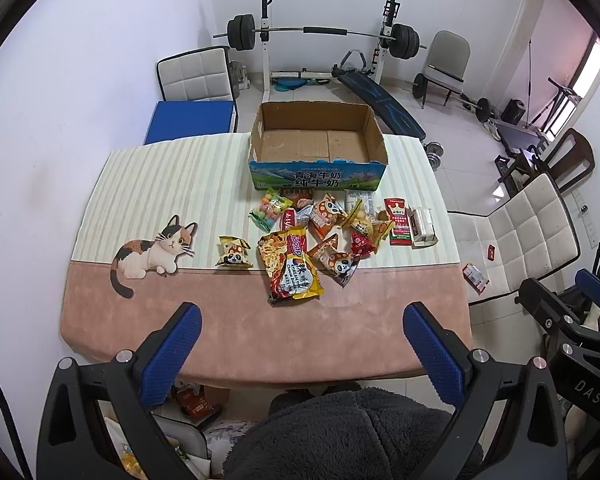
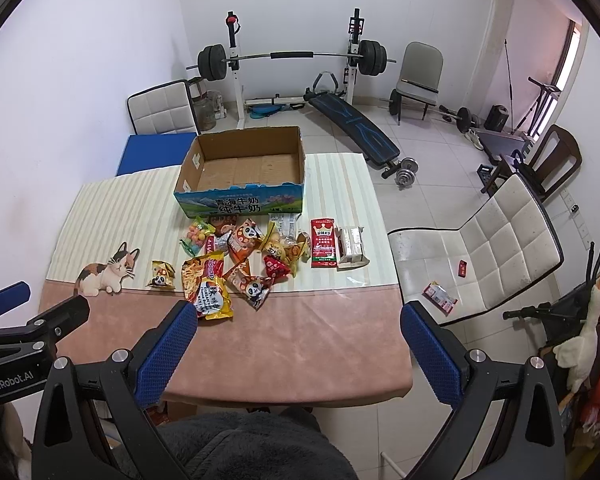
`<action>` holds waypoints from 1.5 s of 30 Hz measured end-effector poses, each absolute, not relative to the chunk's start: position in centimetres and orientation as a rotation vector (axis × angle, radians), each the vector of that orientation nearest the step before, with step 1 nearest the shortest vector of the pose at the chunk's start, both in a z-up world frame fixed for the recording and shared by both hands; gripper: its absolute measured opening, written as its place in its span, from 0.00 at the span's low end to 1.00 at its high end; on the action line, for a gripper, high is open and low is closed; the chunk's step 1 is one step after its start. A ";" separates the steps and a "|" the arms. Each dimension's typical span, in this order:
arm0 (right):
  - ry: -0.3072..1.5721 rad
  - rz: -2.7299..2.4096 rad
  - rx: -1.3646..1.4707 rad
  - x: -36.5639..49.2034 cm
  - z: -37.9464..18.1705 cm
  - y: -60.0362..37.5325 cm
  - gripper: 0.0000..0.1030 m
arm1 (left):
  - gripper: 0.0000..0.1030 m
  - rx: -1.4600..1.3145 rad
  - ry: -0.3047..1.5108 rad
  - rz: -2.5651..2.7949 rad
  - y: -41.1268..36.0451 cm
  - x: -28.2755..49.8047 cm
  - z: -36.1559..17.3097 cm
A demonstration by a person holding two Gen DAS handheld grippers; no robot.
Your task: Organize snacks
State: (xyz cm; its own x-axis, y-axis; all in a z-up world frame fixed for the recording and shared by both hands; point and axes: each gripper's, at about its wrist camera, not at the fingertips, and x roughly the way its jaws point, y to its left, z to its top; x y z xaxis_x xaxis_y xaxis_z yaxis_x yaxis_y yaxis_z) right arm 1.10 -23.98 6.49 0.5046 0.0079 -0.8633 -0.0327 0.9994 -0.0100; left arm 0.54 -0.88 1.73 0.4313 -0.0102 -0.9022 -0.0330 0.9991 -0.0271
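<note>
Left gripper (image 1: 300, 354) and right gripper (image 2: 298, 354), fingers wide and empty, hover at the near table (image 1: 260, 340) edge. Snacks (image 1: 324, 232) lie heaped just before the empty box (image 1: 318, 176). Best practice: take the outlying packet (image 1: 234, 253) first, one item per grasp.

- Left gripper (image 1: 300, 320): held over the table's near edge, fingers spread wide, blue pads (image 1: 172, 354) facing each other, nothing between them.
- Right gripper (image 2: 298, 320): level beside it toward the table's near right corner, equally wide apart and empty.
</note>
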 end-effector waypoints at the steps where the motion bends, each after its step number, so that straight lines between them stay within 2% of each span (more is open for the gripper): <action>1: 1.043 0.026 -0.024 1.0 6.4 -24.2 1.00 | 1.00 -0.044 1.125 0.013 -0.9 0.5 1.7; 35: 1.044 0.040 -0.013 1.2 6.5 -23.5 1.00 | 1.00 -0.059 1.122 0.011 -0.8 1.2 2.1; 40: 1.074 0.062 0.012 3.3 4.4 -23.2 1.00 | 1.00 -0.075 1.135 0.035 -0.1 2.7 0.3; 45: 1.155 0.089 0.020 7.5 -1.4 -22.7 1.00 | 1.00 -0.111 1.217 0.091 1.9 6.4 -4.6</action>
